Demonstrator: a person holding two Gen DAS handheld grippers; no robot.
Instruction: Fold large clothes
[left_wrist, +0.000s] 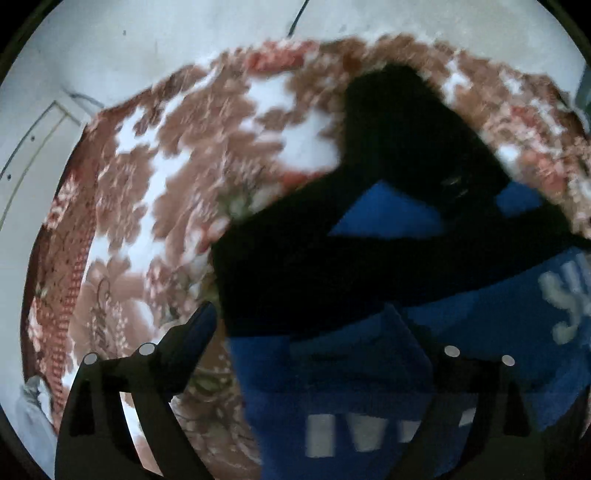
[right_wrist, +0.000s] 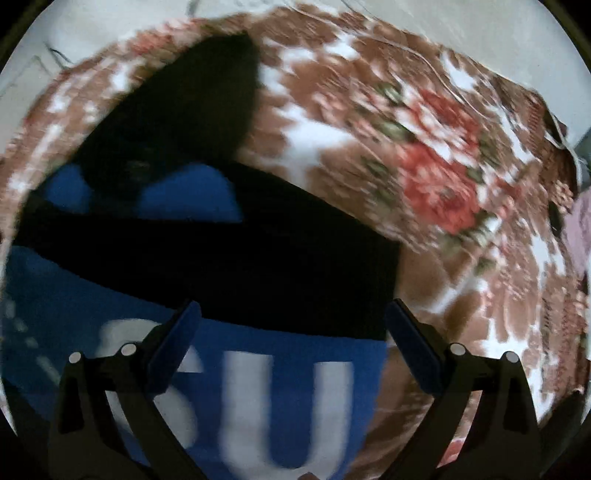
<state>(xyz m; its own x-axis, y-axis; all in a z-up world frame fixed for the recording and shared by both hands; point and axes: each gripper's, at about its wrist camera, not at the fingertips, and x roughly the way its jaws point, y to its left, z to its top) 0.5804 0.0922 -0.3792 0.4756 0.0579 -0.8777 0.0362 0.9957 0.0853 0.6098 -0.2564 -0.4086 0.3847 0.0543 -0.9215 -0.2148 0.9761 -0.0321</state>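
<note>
The blue and black garment (right_wrist: 280, 373) with white lettering lies partly folded on the floral blanket (right_wrist: 424, 177), black sleeves crossed over its body. My left tool (left_wrist: 314, 328) and right tool (right_wrist: 291, 325) hang above it, both released, grasping nothing.

Left gripper (left_wrist: 306, 325): black angular frame, two arms spreading in a V; a pair of round silver screw heads on each arm; finger pads (left_wrist: 201, 325) dark blue and flat, the far one hard to pick out in the blur. Right gripper (right_wrist: 291, 325): same build, black frame with paired silver screw heads either side, rectangular blue pads (right_wrist: 175, 338) on both fingers. No hand or sleeve visible in either wrist view.
</note>
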